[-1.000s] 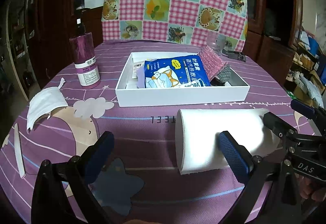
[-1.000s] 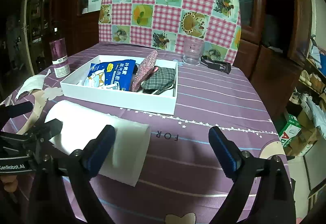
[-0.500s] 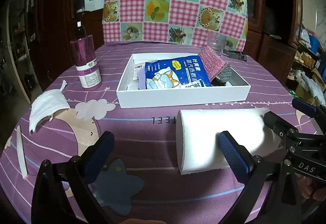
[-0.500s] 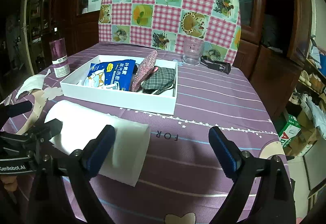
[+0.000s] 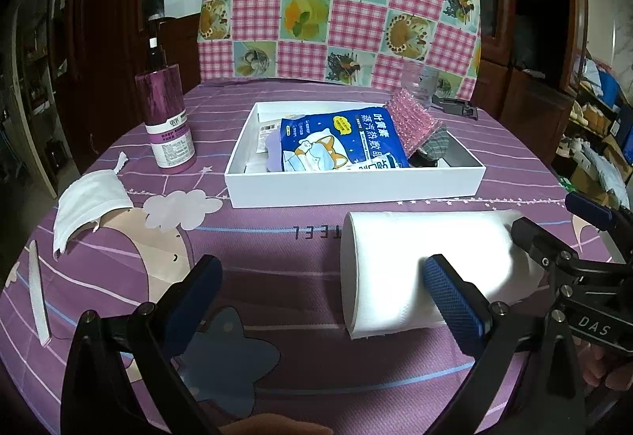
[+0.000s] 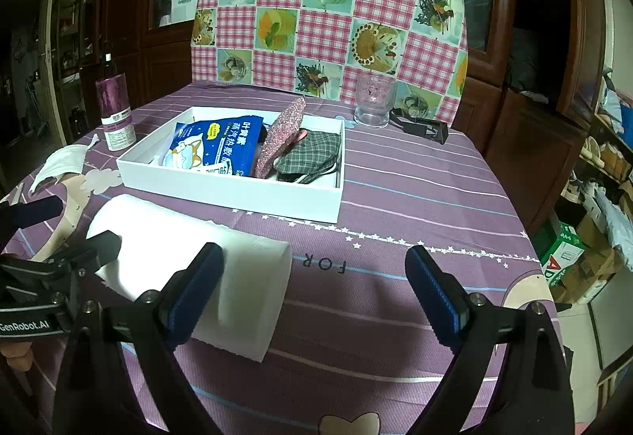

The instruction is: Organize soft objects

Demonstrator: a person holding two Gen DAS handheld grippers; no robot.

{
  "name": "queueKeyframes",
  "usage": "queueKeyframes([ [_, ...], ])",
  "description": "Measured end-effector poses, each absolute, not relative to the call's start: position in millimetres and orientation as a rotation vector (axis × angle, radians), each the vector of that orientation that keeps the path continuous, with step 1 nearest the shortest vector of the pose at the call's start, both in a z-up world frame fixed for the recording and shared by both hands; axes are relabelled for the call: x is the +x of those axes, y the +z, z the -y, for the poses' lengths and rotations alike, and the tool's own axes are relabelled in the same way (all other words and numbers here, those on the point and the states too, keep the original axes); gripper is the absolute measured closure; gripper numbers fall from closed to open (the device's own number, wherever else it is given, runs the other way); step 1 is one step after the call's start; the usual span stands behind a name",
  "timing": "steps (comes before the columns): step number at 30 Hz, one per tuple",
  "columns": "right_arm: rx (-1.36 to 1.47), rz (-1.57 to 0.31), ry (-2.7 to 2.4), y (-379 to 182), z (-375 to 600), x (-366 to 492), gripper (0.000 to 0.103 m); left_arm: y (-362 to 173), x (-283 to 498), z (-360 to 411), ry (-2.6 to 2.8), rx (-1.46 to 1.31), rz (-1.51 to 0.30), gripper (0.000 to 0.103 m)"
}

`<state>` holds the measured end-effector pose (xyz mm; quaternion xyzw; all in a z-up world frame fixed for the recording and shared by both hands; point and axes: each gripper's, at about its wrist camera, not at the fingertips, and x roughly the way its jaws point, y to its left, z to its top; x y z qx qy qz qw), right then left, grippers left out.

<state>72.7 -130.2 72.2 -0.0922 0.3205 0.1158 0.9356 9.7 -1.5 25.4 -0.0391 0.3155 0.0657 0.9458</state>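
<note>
A white paper roll lies on its side on the purple tablecloth, in front of the white box. The box holds a blue pouch, a pink glittery pad and a plaid cloth. My left gripper is open; its right finger overlaps the roll's near side. My right gripper is open too, and the roll sits behind its left finger. Each gripper shows at the edge of the other's view, one at either end of the roll. A white face mask lies at far left.
A purple bottle stands left of the box. A clear glass and a black clip sit behind the box. A checked cloth hangs at the table's far side. A pale strip lies near the table's left edge.
Almost nothing. The left wrist view has shifted very slightly. The roll has not moved and both grippers stay open.
</note>
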Motion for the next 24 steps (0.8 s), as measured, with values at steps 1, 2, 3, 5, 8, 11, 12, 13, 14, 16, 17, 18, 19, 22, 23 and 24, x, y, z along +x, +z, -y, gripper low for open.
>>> queueKeyframes([
  [1, -0.189, -0.655, 0.237, 72.0, 130.2, 72.4, 0.01, 25.4, 9.6, 1.6, 0.133, -0.081, -0.643, 0.0],
  [2, -0.189, -0.655, 0.237, 71.9, 130.2, 72.4, 0.01, 25.5, 9.6, 2.0, 0.135, -0.079, -0.642, 0.0],
  [3, -0.188, -0.655, 0.237, 71.9, 130.2, 72.3, 0.01, 25.4, 9.7, 1.5, 0.136, -0.078, -0.642, 0.0],
  [5, -0.189, -0.654, 0.236, 72.0, 130.2, 72.3, 0.01, 25.7, 9.5, 1.7, 0.139, -0.073, -0.641, 0.0],
  [8, -0.189, -0.655, 0.236, 72.0, 130.4, 72.3, 0.01, 25.5, 9.5, 1.1, 0.136, -0.078, -0.642, 0.0],
  [11, -0.188, -0.655, 0.237, 72.1, 130.4, 72.2, 0.01, 25.6, 9.3, 2.0, 0.137, -0.077, -0.642, 0.0],
  [12, -0.188, -0.655, 0.237, 72.4, 130.4, 72.6, 0.01, 25.5, 9.5, 1.6, 0.137, -0.076, -0.642, 0.0],
  [13, -0.189, -0.654, 0.236, 72.2, 130.3, 72.2, 0.01, 25.5, 9.5, 1.8, 0.139, -0.074, -0.641, 0.0],
  [14, -0.189, -0.655, 0.236, 72.2, 130.4, 72.2, 0.01, 25.5, 9.5, 1.9, 0.14, -0.072, -0.641, 0.0],
  [16, -0.189, -0.655, 0.236, 72.2, 130.3, 72.1, 0.01, 25.5, 9.6, 1.8, 0.138, -0.074, -0.641, 0.0],
  [17, -0.189, -0.654, 0.236, 72.2, 130.2, 72.1, 0.01, 25.6, 9.5, 2.0, 0.138, -0.075, -0.641, 0.0],
  [18, -0.19, -0.654, 0.236, 72.2, 130.3, 72.1, 0.01, 25.4, 9.4, 2.0, 0.138, -0.075, -0.641, 0.0],
  [19, -0.189, -0.654, 0.236, 72.2, 130.3, 72.0, 0.01, 25.6, 9.2, 2.5, 0.138, -0.075, -0.641, 0.0],
  [22, -0.19, -0.654, 0.236, 72.2, 130.3, 72.0, 0.01, 25.4, 9.4, 1.9, 0.139, -0.074, -0.641, 0.0],
  [23, -0.19, -0.654, 0.236, 72.4, 130.4, 72.3, 0.01, 25.5, 9.4, 2.0, 0.139, -0.073, -0.641, 0.0],
  [24, -0.189, -0.654, 0.236, 72.4, 130.5, 72.6, 0.01, 25.4, 9.4, 1.8, 0.139, -0.074, -0.641, 0.0],
])
